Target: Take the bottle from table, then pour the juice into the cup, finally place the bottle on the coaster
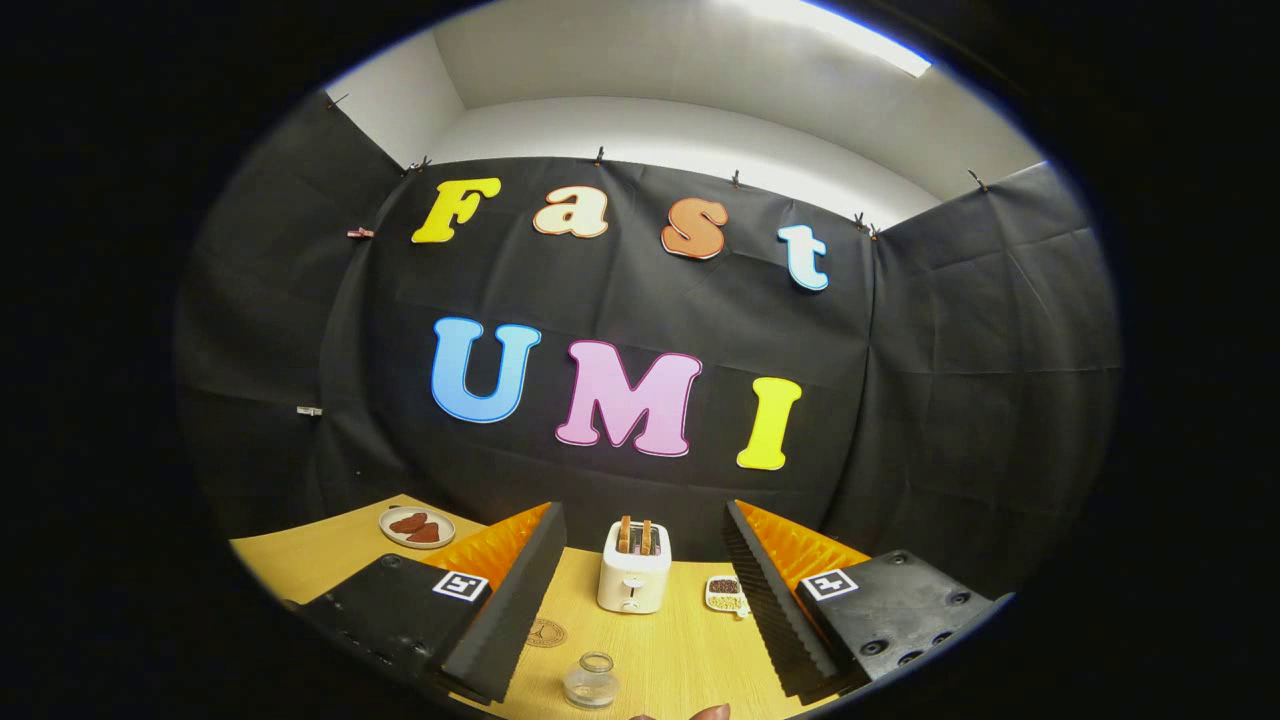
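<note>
My gripper (642, 512) is open, its two fingers spread wide above the wooden table (680, 650), with nothing held. Between the fingers and close to me stands a small clear glass cup (590, 681), upright and seemingly empty. Just left of it, beside the left finger, a round brown coaster (546, 632) lies flat on the table. A small brownish rounded top (702, 712) peeks in at the nearest table edge, right of the cup; I cannot tell whether it is the bottle.
A white toaster (633, 580) with two slices in it stands beyond the cup, between the fingers. A small dish of beans (725, 593) sits to its right. A plate with brown pieces (417, 526) lies far left, near the wall.
</note>
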`<state>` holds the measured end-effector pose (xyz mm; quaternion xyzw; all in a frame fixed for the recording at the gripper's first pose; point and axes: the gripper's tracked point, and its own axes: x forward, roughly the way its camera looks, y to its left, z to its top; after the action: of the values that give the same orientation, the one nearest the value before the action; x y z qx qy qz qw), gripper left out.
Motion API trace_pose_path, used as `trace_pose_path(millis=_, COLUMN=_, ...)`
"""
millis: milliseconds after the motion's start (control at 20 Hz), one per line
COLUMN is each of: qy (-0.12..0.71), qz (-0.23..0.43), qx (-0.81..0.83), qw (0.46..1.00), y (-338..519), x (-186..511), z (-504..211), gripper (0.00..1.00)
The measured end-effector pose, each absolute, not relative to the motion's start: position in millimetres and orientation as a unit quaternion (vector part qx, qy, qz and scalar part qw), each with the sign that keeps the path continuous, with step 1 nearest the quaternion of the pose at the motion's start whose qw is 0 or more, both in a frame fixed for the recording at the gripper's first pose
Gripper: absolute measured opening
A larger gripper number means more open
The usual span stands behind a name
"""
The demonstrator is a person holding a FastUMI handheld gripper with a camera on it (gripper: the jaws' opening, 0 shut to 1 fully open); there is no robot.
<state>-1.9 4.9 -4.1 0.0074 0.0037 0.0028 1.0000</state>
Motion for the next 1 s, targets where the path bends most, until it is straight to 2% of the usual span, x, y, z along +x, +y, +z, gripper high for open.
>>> trace_pose_path(millis=450, qy=-0.013, qz=0.012, qx=0.033, qw=0.999, y=16, x=-5, z=-31, gripper=0.97)
trace_pose_path(millis=1000, qy=0.061, qz=0.030, qx=0.041, qw=0.997, y=34, x=1, z=-168, gripper=0.97)
